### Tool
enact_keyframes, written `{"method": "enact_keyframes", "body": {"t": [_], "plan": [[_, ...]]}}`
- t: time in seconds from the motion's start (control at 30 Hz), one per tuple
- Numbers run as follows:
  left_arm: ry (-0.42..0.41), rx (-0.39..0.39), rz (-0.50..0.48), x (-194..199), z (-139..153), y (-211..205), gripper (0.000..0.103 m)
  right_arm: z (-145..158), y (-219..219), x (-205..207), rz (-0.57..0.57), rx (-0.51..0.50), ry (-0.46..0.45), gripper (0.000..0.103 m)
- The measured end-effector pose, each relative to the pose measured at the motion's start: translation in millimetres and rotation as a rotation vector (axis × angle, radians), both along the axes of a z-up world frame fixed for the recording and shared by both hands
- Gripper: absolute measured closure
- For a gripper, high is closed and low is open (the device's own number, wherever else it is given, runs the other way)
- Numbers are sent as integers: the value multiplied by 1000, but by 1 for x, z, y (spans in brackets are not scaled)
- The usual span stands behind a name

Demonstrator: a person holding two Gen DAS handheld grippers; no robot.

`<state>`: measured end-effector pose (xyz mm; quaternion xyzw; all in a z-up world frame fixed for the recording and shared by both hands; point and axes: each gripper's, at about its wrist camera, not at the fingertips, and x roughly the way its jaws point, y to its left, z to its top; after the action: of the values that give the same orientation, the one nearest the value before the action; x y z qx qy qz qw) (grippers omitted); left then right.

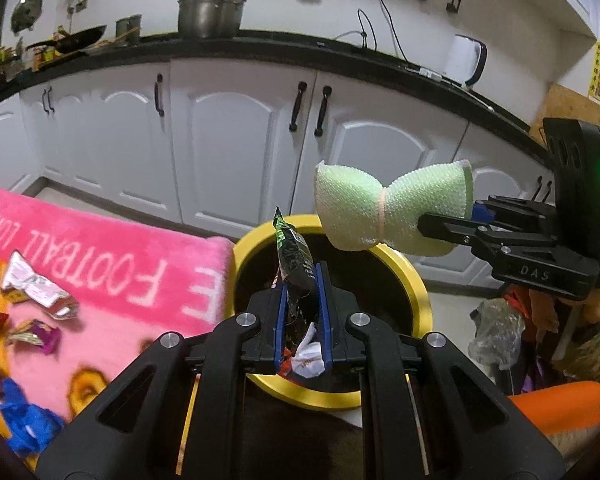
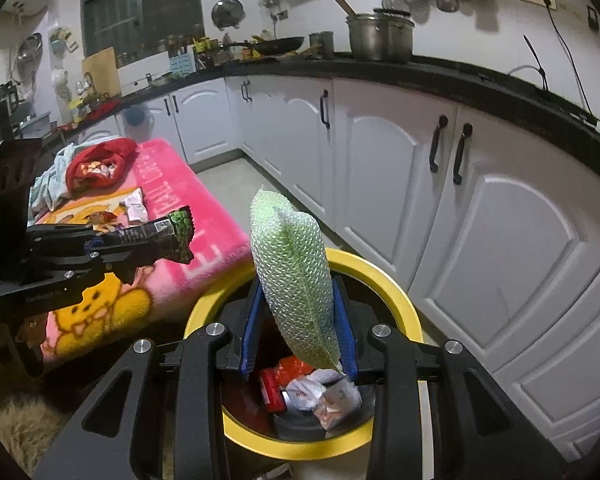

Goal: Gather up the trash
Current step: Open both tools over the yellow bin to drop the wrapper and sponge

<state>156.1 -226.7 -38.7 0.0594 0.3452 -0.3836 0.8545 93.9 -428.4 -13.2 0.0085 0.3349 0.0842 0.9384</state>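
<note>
My left gripper [image 1: 300,276] is shut on a dark green snack wrapper [image 1: 294,256], which sticks up over the yellow-rimmed trash bin [image 1: 414,280]. The same wrapper [image 2: 168,232] and left gripper [image 2: 148,246] show at the left of the right wrist view. My right gripper [image 2: 298,312] is shut on a light green bubble-wrap roll [image 2: 292,272], held above the bin [image 2: 400,304]. In the left wrist view that roll [image 1: 384,208], tied at its waist by a band, hangs over the bin's far rim with the right gripper [image 1: 440,226] behind it. Crumpled wrappers [image 2: 320,396] lie inside the bin.
A pink blanket [image 1: 112,264] left of the bin carries loose candy wrappers [image 1: 36,288] and a blue scrap [image 1: 24,424]. A red cloth with snacks [image 2: 100,164] lies at its far end. White cabinets [image 1: 228,140] stand behind. A clear plastic bag [image 1: 496,332] and an orange object [image 1: 560,404] sit to the right.
</note>
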Motion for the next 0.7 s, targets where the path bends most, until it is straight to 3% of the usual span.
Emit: {"method": "enact_keyframes", "body": {"t": [0.7], "plan": [[94,55,-81,13,-47,-38,95,-34,-19,17,-50,43,93,67]]}}
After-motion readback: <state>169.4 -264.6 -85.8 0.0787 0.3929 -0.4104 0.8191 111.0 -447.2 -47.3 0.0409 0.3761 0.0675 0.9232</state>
